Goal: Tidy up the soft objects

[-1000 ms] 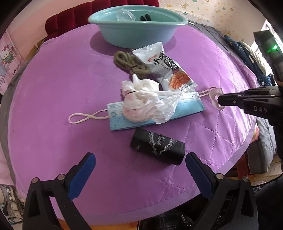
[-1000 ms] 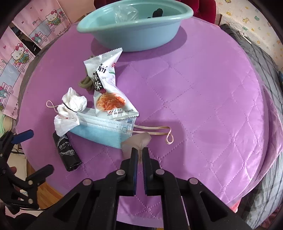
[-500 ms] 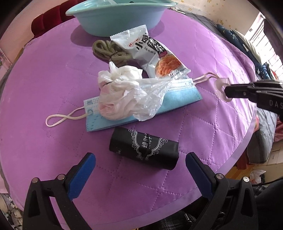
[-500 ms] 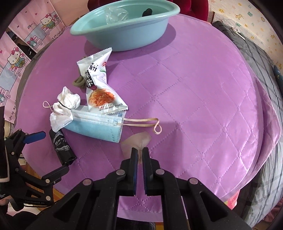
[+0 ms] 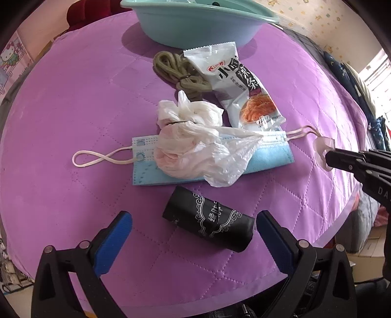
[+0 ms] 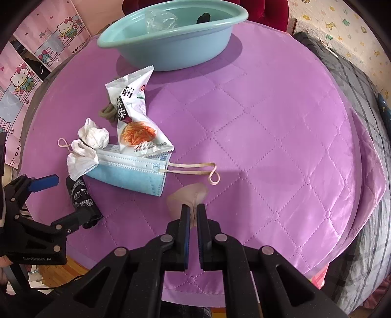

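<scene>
The left gripper (image 5: 193, 221) has come lower and nearer to the black roll (image 5: 209, 225) than a second ago; its blue pads (image 5: 114, 234) stand wide apart on either side of the roll without touching it, which now fills more of the space between them. The right gripper (image 6: 193, 210) has kept its place, its jaws pressed together on a small translucent pinkish piece (image 6: 188, 197) lifted just off the purple quilted cover (image 6: 268, 146).

Counted ahead of the left gripper: one black roll between the fingers, one blue face mask (image 5: 210, 156) just beyond it, one knotted white plastic bag (image 5: 195, 146) lying on the mask, one snack packet (image 5: 242, 90) further off and touching the mask's far edge, and one olive cord bundle (image 5: 178, 71) beside the packet, partly under it. One teal basin (image 6: 176, 36) stands farthest away, well apart from the pile; inside it are one crumpled clear wrapper (image 6: 158, 18) and one dark item (image 6: 204, 17), too small to identify. The mask's near ear loop (image 6: 195, 170) ends just beyond the right gripper's tips.
</scene>
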A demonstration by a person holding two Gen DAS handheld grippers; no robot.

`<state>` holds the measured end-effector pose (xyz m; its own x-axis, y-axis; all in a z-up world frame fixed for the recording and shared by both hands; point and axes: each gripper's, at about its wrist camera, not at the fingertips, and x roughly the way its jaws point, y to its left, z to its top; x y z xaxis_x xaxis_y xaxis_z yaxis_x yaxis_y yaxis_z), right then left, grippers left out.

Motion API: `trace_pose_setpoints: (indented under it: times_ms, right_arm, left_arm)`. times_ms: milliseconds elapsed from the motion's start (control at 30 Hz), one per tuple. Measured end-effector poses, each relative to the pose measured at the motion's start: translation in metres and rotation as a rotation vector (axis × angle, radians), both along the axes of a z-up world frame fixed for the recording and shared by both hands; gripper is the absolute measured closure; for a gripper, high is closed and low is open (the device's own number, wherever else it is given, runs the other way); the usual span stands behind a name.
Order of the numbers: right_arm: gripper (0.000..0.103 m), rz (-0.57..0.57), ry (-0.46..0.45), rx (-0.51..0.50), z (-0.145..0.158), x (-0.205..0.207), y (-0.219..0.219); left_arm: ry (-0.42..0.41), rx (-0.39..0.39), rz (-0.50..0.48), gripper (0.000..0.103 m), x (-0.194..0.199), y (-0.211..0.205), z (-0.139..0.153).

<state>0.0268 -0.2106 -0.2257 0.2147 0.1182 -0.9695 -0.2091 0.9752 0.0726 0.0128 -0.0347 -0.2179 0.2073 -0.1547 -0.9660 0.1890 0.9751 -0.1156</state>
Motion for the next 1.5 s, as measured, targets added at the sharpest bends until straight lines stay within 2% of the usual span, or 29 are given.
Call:
trace_pose_setpoints:
  times_ms: [67, 200, 300, 367, 433, 567, 600, 633, 733, 1000, 1500]
  right_arm:
    - [0.099, 0.001, -0.001, -0.001, 0.001, 0.002, 0.001]
    - [0.099, 0.015, -0.013, -0.008, 0.004, 0.005, 0.003]
    - [0.099, 0.023, -0.020, -0.009, 0.006, 0.007, 0.006]
    - [0.099, 0.027, -0.022, -0.013, 0.007, 0.008, 0.008]
    - [0.099, 0.027, -0.023, -0.012, 0.006, 0.010, 0.009]
    - [0.099, 0.030, -0.028, -0.010, 0.006, 0.011, 0.010]
    - [0.099, 0.031, -0.030, -0.010, 0.006, 0.011, 0.009]
    - [0.099, 0.033, -0.033, -0.009, 0.007, 0.011, 0.009]
    - [0.099, 0.038, -0.039, -0.007, 0.010, 0.012, 0.011]
    - [0.099, 0.059, -0.053, -0.004, 0.016, 0.017, 0.020]
    - [0.099, 0.085, -0.100, 0.007, 0.037, 0.022, 0.030]
  left_arm:
    - [0.013, 0.004, 0.014, 0.001, 0.003, 0.000, -0.004]
    - [0.033, -0.012, 0.034, 0.027, 0.010, 0.002, -0.014]
    - [0.044, -0.018, 0.041, 0.033, 0.011, 0.005, -0.021]
    - [0.045, -0.026, 0.053, 0.041, 0.011, 0.007, -0.024]
    - [0.040, -0.043, 0.068, 0.055, 0.011, 0.013, -0.024]
    - [0.048, -0.074, 0.082, 0.065, 0.012, 0.020, -0.026]
    - [0.042, -0.093, 0.089, 0.079, 0.012, 0.023, -0.025]
    - [0.037, -0.109, 0.095, 0.082, 0.011, 0.029, -0.023]
    - [0.024, -0.129, 0.082, 0.088, 0.011, 0.032, -0.021]
    - [-0.013, -0.169, 0.099, 0.095, 0.006, 0.046, -0.008]
    - [-0.112, -0.163, 0.075, 0.096, -0.002, 0.048, 0.041]
